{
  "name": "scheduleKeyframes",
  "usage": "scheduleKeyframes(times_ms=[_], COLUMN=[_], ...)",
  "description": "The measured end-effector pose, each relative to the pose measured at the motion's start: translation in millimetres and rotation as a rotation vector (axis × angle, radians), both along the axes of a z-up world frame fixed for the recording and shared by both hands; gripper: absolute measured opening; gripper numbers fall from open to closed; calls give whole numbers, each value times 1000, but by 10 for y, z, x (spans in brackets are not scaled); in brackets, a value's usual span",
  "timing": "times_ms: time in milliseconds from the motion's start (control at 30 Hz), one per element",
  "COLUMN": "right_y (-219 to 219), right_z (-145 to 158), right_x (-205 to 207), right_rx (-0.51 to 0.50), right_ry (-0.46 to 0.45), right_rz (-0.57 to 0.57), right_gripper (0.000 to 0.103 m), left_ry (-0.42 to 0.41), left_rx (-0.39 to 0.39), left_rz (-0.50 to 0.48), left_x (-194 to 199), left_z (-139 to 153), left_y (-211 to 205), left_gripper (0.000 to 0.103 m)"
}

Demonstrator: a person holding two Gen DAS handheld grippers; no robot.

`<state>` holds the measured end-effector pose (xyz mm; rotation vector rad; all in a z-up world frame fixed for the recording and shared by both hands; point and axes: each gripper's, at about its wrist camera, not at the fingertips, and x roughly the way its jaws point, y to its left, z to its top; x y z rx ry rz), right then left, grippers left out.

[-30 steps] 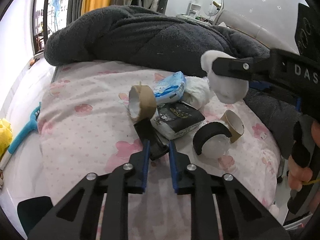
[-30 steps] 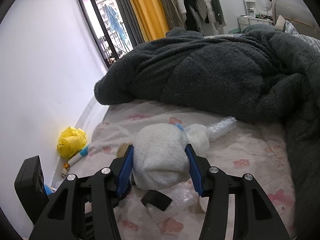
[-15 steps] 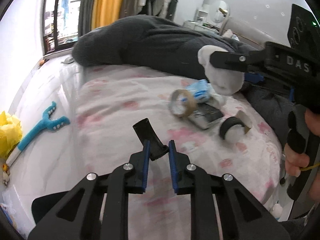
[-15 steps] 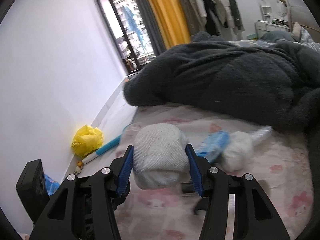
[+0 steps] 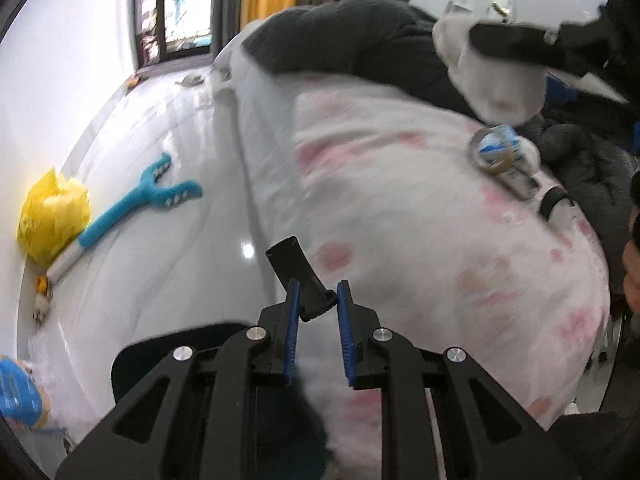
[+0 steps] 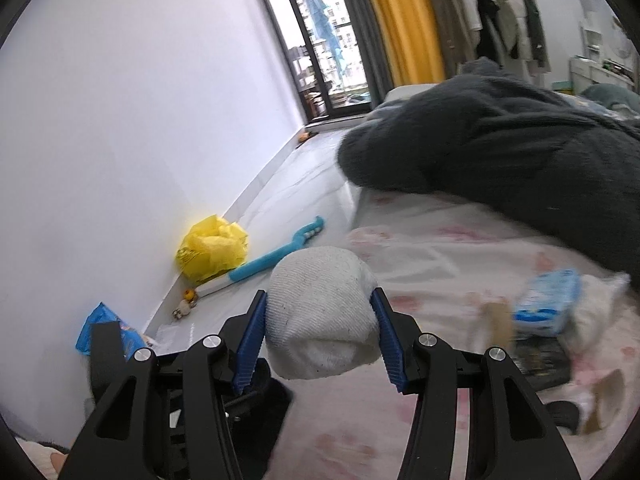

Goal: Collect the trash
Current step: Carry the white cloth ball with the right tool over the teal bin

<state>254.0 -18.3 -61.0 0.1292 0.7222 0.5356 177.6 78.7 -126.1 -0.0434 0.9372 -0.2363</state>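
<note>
The left gripper (image 5: 316, 300) is nearly closed, pinching a black scrap (image 5: 294, 268) above the bed's (image 5: 400, 220) left edge. The right gripper (image 6: 322, 326), jaws held apart, clamps a white wad (image 6: 320, 316) above the same edge. More trash lies near the bed's right edge: a tape roll (image 5: 490, 154) touching a blue packet (image 6: 548, 306). On the floor by the wall sits a yellow bag (image 6: 212, 250).

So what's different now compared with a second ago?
Both grippers have swung away from the trash pile on the bed toward the floor by the wall. The left gripper has carried its black plastic piece off the pile; the right gripper took the white sock along. Neither let go. The tape roll and blue packet stayed put.
</note>
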Motion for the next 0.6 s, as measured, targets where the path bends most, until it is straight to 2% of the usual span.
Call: scheduleKeyframes(times_ms=[200,600], right_y=[529,1380], right_z=[-116,-544], right_x=[-66,-113], right_rx=[-34,-87], right_ry=[25,156], right_rz=[83,197], right_gripper=[53,53], left_ry=[146,360], left_rx=[2,9], left_rz=[75,140], left_x=[-83,-272], left_z=[-364,-884], left_y=[474,1092], left_gripper=[20,20])
